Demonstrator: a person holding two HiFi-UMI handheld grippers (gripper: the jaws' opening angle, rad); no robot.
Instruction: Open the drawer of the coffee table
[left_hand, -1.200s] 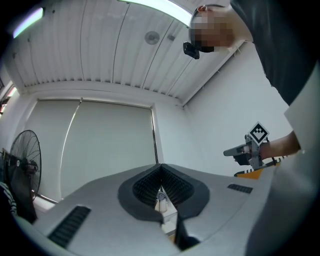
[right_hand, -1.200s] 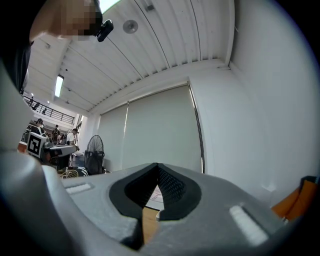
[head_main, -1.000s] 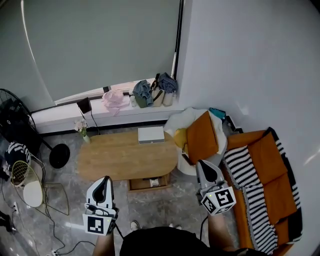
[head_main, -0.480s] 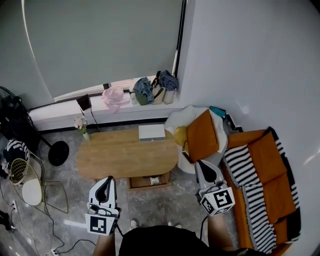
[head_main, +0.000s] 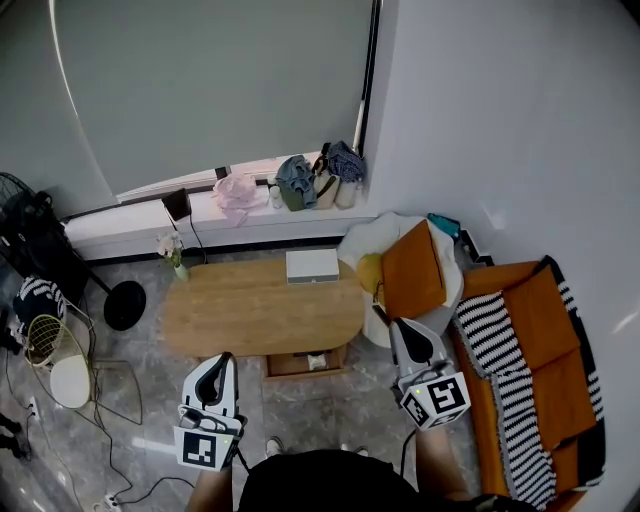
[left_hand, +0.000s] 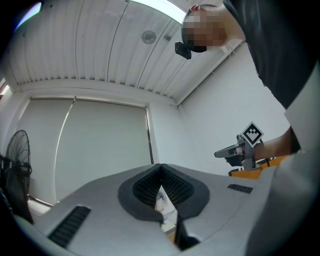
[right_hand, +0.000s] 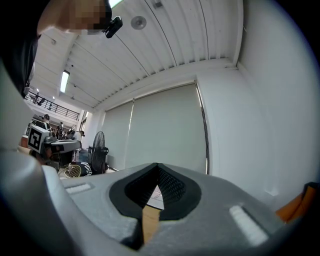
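The oval wooden coffee table (head_main: 250, 318) stands on the grey floor in the middle of the head view. Its drawer (head_main: 305, 362) sticks out a little under the near edge, with a small white thing inside. My left gripper (head_main: 221, 360) hovers in front of the table's near left part, apart from it, jaws shut and empty. My right gripper (head_main: 404, 328) hangs off the table's right end, beside the orange cushion, also shut on nothing. In the left gripper view the left gripper (left_hand: 161, 166) points slightly upward at the blind, and the right gripper (right_hand: 158, 165) points level over the tabletop.
A white box (head_main: 312, 265) and a small flower vase (head_main: 176, 260) are on the table. A round chair with orange cushions (head_main: 412, 272) and a striped sofa (head_main: 525, 385) fill the right. A fan (head_main: 40, 245), a wire basket (head_main: 45, 345) and cables sit at the left.
The head view has shifted slightly, so the table sits a bit further right. The right gripper has edged a little towards the table. Both jaws stay shut; the drawer looks unchanged.
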